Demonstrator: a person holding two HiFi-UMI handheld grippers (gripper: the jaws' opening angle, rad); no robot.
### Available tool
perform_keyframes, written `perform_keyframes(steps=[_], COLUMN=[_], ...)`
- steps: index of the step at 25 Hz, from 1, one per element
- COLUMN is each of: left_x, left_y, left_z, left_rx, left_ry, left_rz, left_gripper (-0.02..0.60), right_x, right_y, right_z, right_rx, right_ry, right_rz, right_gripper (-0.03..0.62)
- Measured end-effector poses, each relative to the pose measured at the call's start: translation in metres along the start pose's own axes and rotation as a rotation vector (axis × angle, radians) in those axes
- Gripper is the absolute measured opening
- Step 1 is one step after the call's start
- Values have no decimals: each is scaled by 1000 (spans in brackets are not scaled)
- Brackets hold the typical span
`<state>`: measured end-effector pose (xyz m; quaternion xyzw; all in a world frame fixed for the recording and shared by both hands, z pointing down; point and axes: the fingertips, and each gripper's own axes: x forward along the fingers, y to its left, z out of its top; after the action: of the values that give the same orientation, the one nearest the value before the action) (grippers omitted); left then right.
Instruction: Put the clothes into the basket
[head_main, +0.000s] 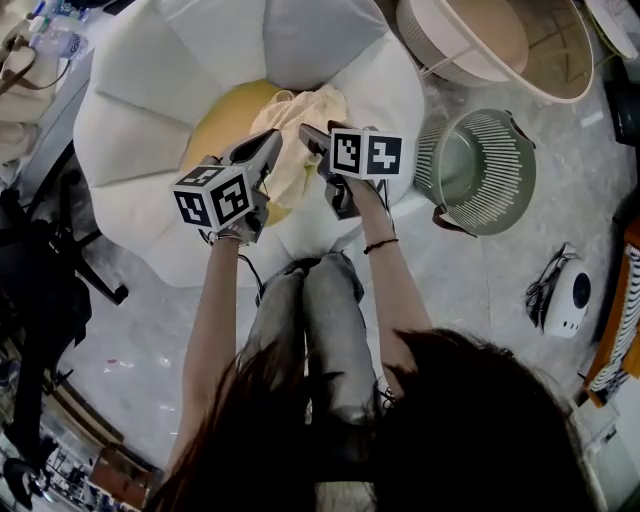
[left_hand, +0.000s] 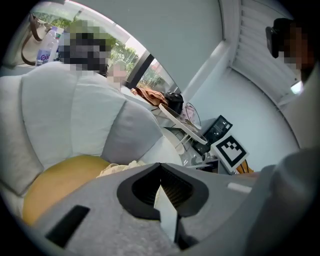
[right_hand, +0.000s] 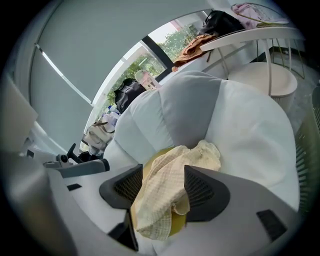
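The pale yellow waffle-weave cloth (head_main: 293, 168) lay crumpled on the yellow seat cushion (head_main: 222, 122) of the white shell-backed armchair (head_main: 140, 110). Its long axis ran from the back of the cushion to the cushion's front edge, where its near end drooped over. The right gripper (head_main: 318, 140) was released, with its jaws spread wide. In the right gripper view the cloth (right_hand: 162, 195) lay directly ahead of the right gripper (right_hand: 164, 170) and filled the gap between the two ribbed pads, running lengthwise down that gap. The jaws therefore spanned the cloth's narrow width, and neither pad appeared to press on the fabric. The left gripper (head_main: 262, 148) was over the cushion just beside the cloth's left edge. In the left gripper view the jaw tips of the left gripper (left_hand: 160, 164) met and nothing was held; only a corner of the cloth (left_hand: 120, 168) showed beyond them. The right hand was thus judged the nearer and the better aligned. The coming move appeared to be a short descent and a closure across the bunched middle of the cloth. The green slatted basket (head_main: 507, 165) stood on the floor beside the armchair's right edge, on the right gripper's own side, so the carry would run rightward, clear of the left gripper.
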<state>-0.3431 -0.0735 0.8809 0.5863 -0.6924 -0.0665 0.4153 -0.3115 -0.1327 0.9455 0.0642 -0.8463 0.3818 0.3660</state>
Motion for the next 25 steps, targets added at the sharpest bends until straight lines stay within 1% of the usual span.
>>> perform_keyframes(steps=[7,14,20,25], left_x=[12,22,29,32], left_y=[14,31,44,55], left_z=[-14,-23,-29,-32], left_rx=[-3,-4,-6,-9], left_ry=[20,17,18,11], left_rz=[-8,-5,-3,2], left_gripper=[11,11,11,11], right_x=[16,40,64,85], right_y=[-16,-27,-32,-35], right_z=[-9,-21,-37,-42], right_rx=[17,24,36,61], right_ry=[5,34,111,165], right_rz=[-15,-21,-50,-53], right_gripper=[224,224,222,221])
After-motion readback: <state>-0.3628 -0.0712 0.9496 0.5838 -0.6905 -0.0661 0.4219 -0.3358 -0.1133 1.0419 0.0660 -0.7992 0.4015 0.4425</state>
